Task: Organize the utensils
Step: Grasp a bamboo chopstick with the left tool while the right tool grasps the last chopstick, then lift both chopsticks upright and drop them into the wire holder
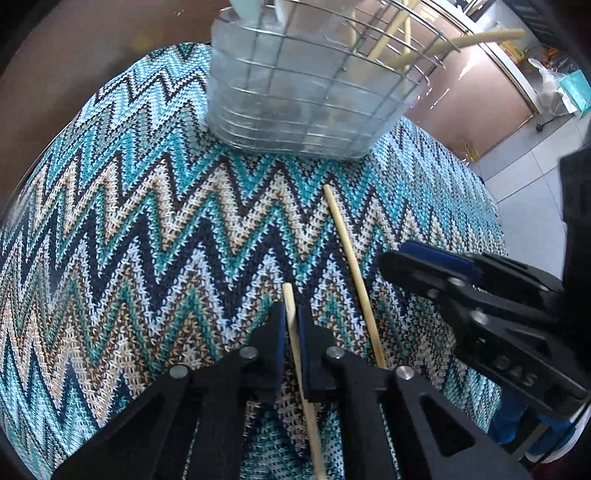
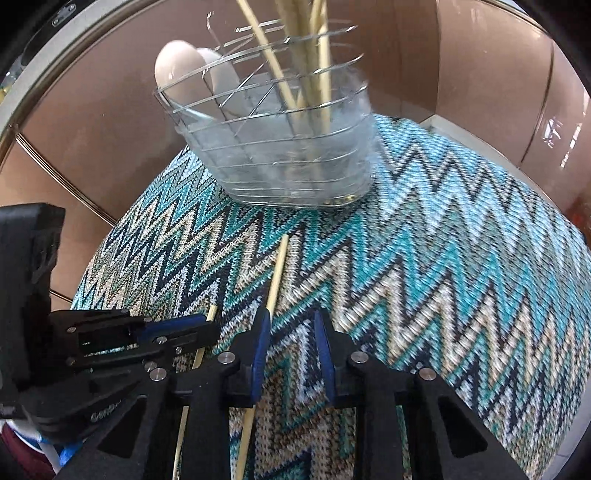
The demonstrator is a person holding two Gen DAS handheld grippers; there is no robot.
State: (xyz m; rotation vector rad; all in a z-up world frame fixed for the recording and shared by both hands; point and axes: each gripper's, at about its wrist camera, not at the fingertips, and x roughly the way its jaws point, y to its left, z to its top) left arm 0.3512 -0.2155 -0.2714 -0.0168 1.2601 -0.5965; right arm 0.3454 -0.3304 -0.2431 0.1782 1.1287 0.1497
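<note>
Left wrist view looks down on a zigzag-knit cloth (image 1: 155, 236) in teal, cream and navy, spread over the worktop. The left hand-held gripper (image 1: 291, 325) has its blue-padded jaws drawn together on a pale wooden chopstick (image 1: 289, 306), whose tip pokes out just beyond the pads while its shaft runs back between the black fingers. A second chopstick (image 1: 351, 266) lies flat on the cloth just to the right, angled toward a wire basket (image 1: 295, 96) with a clear liner that stands at the far end of the cloth. More chopsticks (image 1: 391, 29) lean out of that basket. The right hand-held gripper (image 1: 410, 258) comes in from the right edge, close to the loose chopstick.

From the right wrist, the right hand-held gripper (image 2: 291, 325) is over the cloth (image 2: 443, 280) with its jaws partly apart and no object pressed between the pads. The loose chopstick (image 2: 277, 273) lies against the outer side of its left finger, not in the gap. The left hand-held gripper (image 2: 207, 326) shows at the left, with the gripped chopstick (image 2: 211, 314) passing by its tips. The basket (image 2: 280, 158) holds upright chopsticks (image 2: 317, 74) on one side and pale rounded spoon-like ends (image 2: 181, 70) on the other.
</note>
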